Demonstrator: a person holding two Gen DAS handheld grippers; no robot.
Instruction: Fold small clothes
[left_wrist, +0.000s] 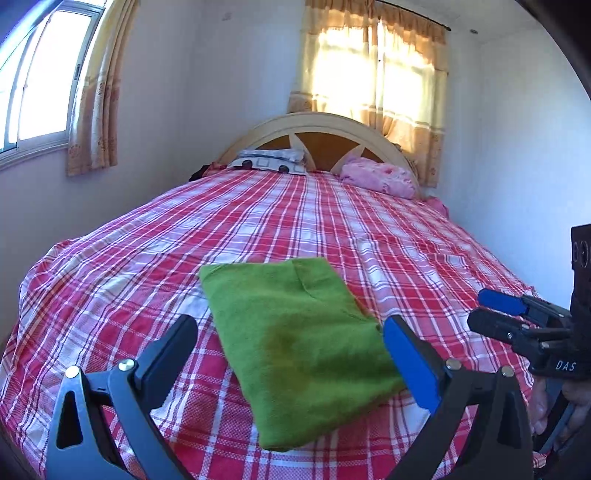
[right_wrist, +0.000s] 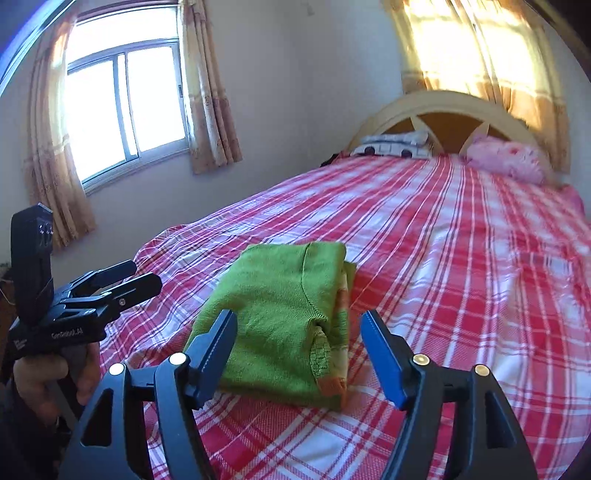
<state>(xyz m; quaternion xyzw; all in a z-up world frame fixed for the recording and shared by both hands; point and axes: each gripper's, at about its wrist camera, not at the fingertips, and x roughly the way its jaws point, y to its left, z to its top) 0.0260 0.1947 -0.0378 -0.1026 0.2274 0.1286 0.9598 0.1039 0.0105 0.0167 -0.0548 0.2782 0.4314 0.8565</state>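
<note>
A small green knitted garment (left_wrist: 295, 332) lies folded into a flat rectangle on the red and white plaid bed (left_wrist: 147, 266). In the right wrist view the green garment (right_wrist: 273, 317) shows stacked folded layers and an orange cuff at its right edge. My left gripper (left_wrist: 291, 339) is open and empty, hovering just above the garment's near part. My right gripper (right_wrist: 297, 332) is open and empty, just in front of the garment. Each gripper also shows in the other's view, the right one (left_wrist: 495, 310) and the left one (right_wrist: 142, 278), both beside the garment.
A patterned pillow (left_wrist: 269, 162) and a pink pillow (left_wrist: 376, 177) lie by the wooden headboard (left_wrist: 317, 125). Walls stand close on the bed's left and right. The plaid bed (right_wrist: 461, 258) stretches wide around the garment. Curtained windows (right_wrist: 122, 107) are on the left and behind the headboard.
</note>
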